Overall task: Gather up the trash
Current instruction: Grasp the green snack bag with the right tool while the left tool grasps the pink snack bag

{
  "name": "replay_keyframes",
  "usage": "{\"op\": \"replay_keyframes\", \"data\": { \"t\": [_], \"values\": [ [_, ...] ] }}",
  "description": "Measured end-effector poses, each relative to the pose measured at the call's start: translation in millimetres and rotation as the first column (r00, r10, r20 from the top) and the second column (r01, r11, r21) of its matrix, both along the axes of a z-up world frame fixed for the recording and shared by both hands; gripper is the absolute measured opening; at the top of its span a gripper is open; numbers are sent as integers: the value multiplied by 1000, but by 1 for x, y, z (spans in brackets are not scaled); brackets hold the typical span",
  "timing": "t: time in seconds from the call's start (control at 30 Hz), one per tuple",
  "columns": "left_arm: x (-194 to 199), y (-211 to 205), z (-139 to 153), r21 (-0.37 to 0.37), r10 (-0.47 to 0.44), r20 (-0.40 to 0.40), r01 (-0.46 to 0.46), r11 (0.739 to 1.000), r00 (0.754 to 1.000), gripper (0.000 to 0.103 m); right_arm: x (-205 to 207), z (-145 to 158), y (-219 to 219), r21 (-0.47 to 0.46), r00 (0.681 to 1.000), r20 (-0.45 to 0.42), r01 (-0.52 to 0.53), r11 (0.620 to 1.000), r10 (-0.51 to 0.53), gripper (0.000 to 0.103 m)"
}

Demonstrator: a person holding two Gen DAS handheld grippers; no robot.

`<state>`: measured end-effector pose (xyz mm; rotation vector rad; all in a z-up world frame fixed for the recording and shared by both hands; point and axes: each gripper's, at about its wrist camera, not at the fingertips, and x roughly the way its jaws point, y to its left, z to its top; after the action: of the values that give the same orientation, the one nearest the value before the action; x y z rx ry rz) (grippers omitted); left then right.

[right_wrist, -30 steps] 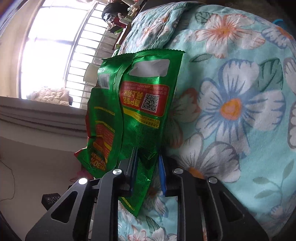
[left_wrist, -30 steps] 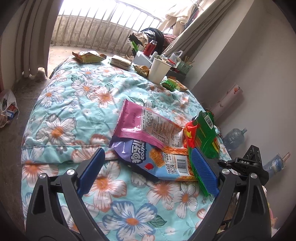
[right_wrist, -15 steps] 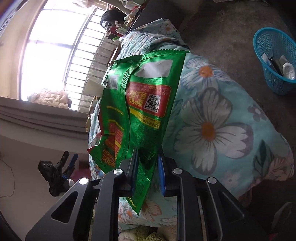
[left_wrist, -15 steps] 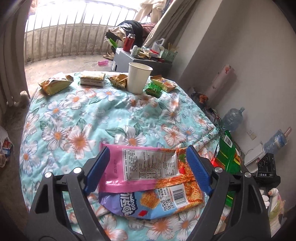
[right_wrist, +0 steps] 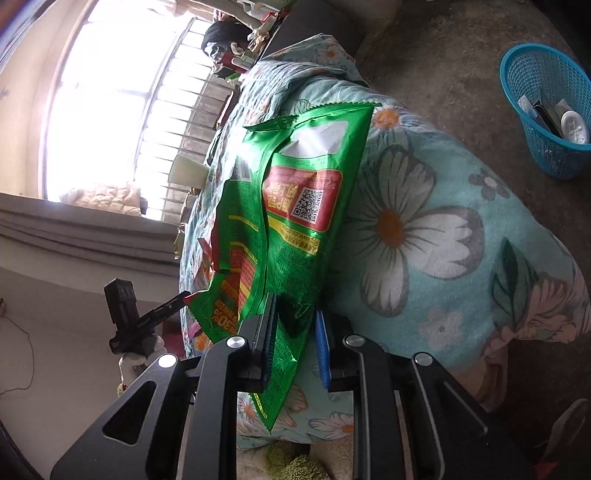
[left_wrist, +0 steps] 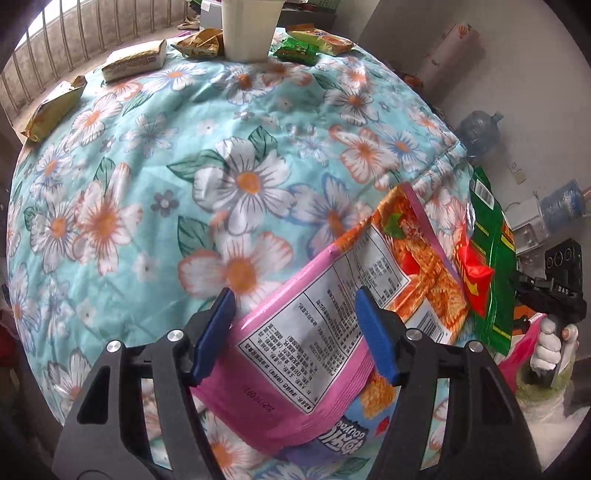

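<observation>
Our left gripper [left_wrist: 295, 332] is closing, its blue pads straddling the pink snack wrapper [left_wrist: 306, 343] without yet pressing it; the wrapper lies at the near edge of the floral quilt [left_wrist: 155, 177]. Our right gripper [right_wrist: 295, 350] stays clenched on the green snack bag [right_wrist: 295, 206], suspended beside the quilt's edge.

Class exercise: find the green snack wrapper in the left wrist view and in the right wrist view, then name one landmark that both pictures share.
Left wrist view: the green snack wrapper hangs at the right edge, beyond the pink packet.
Right wrist view: the green snack wrapper fills the centre, pinched in the right hand-held gripper.
Shared landmark: the white paper cup standing on the floral quilt.
</observation>
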<state>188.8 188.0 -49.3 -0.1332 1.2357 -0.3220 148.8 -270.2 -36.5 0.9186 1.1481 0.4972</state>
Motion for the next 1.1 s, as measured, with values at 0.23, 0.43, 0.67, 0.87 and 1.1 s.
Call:
{"op": "replay_keyframes", "data": {
  "t": [0.23, 0.43, 0.67, 0.87, 1.1],
  "values": [
    [-45, 8, -9, -213, 50, -90, -68, 975, 995, 63, -2, -7, -4, 23, 1000, 9, -4, 1000, 4, 19],
    [-40, 21, -21, -428, 86, -188, -160, 889, 978, 60, -7, -1, 2, -30, 1000, 29, -9, 1000, 10, 19],
    [-39, 14, -31, -537, 45, -235, -168, 826, 971, 55, -8, 2, 8, -78, 999, 38, -12, 997, 15, 19],
    [-42, 7, -34, -605, 4, -236, -150, 782, 972, 53, -7, 8, 14, -122, 999, 46, -14, 992, 20, 19],
    [-41, -3, -43, -646, -54, -255, -129, 752, 965, 50, -7, 7, 15, -129, 999, 45, -11, 992, 17, 19]
  ]
}}
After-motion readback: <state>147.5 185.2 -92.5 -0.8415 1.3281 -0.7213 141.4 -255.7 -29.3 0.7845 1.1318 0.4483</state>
